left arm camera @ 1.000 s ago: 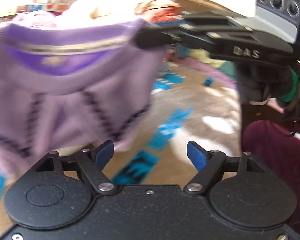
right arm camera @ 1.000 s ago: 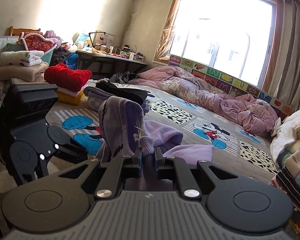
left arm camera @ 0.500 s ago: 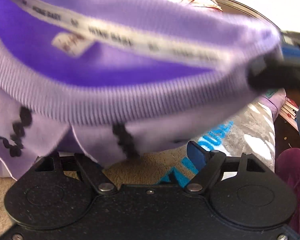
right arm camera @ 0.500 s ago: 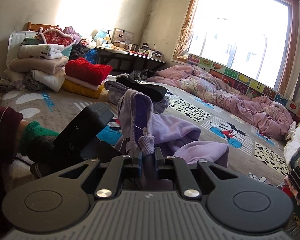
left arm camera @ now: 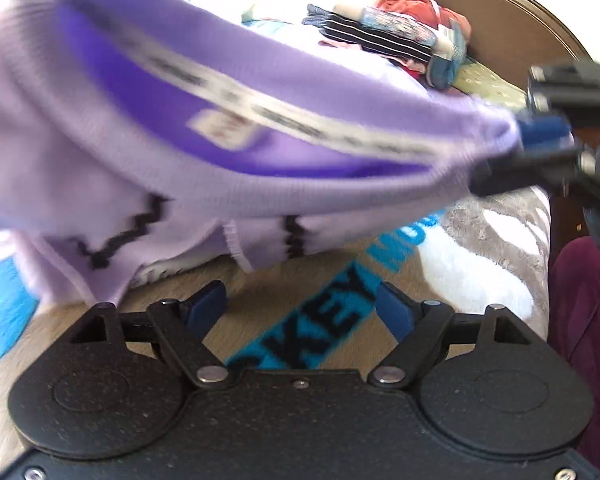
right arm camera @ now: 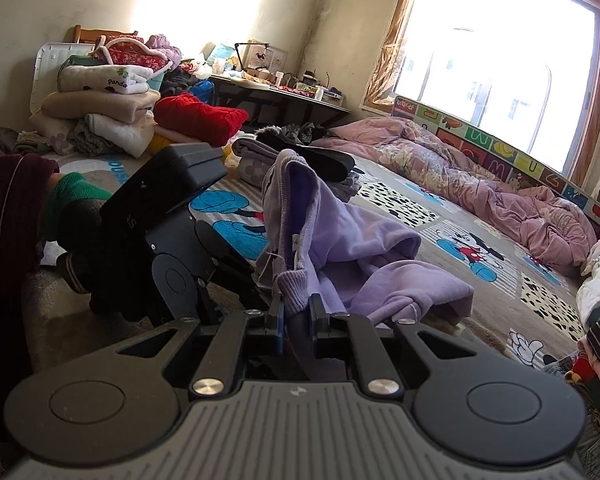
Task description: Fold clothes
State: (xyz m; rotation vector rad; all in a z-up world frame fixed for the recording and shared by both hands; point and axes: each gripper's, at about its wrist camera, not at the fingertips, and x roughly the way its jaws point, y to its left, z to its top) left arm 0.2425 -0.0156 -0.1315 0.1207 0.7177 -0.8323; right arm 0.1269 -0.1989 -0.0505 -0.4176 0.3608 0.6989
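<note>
- Lilac knit: the purple garment (right arm camera: pixel 352 248) lies partly heaped on the cartoon-print blanket (right arm camera: pixel 452 216) of the bed, one ribbed corner lifted off it.
- Right claw (right arm camera: pixel 297 312): fingers drawn together and clamped on a ribbed edge of the purple garment, at the near end of the heap; in the left wrist view the same claw (left arm camera: pixel 540 136) appears at the right end of the stretched collar, blurred.
- Collar (left arm camera: pixel 259 120): held taut above the blanket, showing a darker purple lining, a white printed neck tape and a small label; black zigzag trim runs below it on the lilac body.
- Left claw (left arm camera: pixel 302 306): blue pads wide apart with nothing between them, set just under the hanging hem of the purple garment, over the blue lettering on the blanket.
- Left claw seen from the right wrist view (right arm camera: pixel 187 240): just left of the purple garment, carried by a hand in a dark glove with a green cuff (right arm camera: pixel 75 196) and a maroon sleeve (right arm camera: pixel 11 208).
- Behind the purple garment: a stack of folded blankets (right arm camera: pixel 103 104), a red folded knit (right arm camera: pixel 199 118), and a dark cluttered surface (right arm camera: pixel 283 94) against the wall.
- Right of the purple garment: a rumpled pink quilt (right arm camera: pixel 480 176) along the window side of the bed.
- Beyond the collar, in the left wrist view: a pile of mixed clothes (left arm camera: pixel 388 28) by the headboard.
</note>
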